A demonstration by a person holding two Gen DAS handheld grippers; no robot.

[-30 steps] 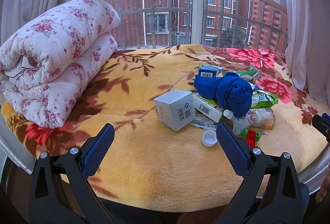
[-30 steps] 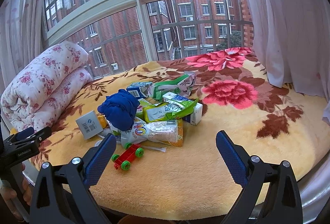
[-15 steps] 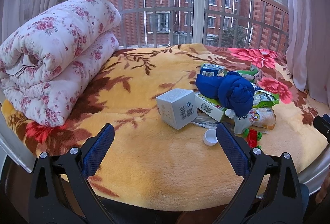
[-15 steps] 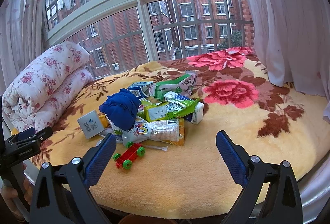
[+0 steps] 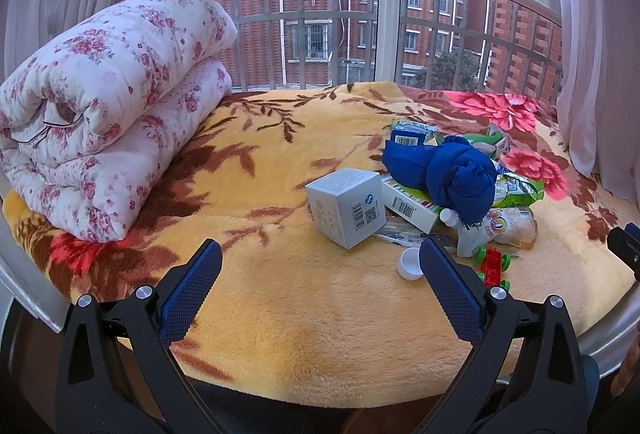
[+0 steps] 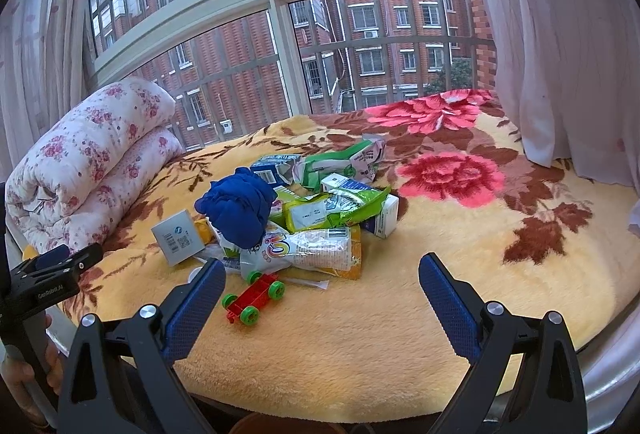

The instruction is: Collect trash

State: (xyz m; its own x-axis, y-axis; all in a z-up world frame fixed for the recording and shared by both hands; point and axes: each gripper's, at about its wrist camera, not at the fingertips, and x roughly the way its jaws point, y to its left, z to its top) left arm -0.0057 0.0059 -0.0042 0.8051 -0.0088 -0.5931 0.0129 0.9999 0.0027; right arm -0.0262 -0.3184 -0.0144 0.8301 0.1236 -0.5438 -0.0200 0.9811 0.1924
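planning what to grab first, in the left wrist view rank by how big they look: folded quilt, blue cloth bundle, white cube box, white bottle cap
1. folded quilt, by far the largest
2. blue cloth bundle
3. white cube box, slightly smaller-looking, though it sits nearer the camera
4. white bottle cap, smallest

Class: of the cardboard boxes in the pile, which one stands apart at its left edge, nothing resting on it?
The white cube-shaped box, with a QR code; the other boxes lie under wrappers.

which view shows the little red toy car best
The right wrist view. There the red toy car lies whole and unobstructed on the blanket, in front of the trash pile, all four green wheels visible. In the left wrist view only a piece of it shows, partly hidden behind a finger of the left gripper.
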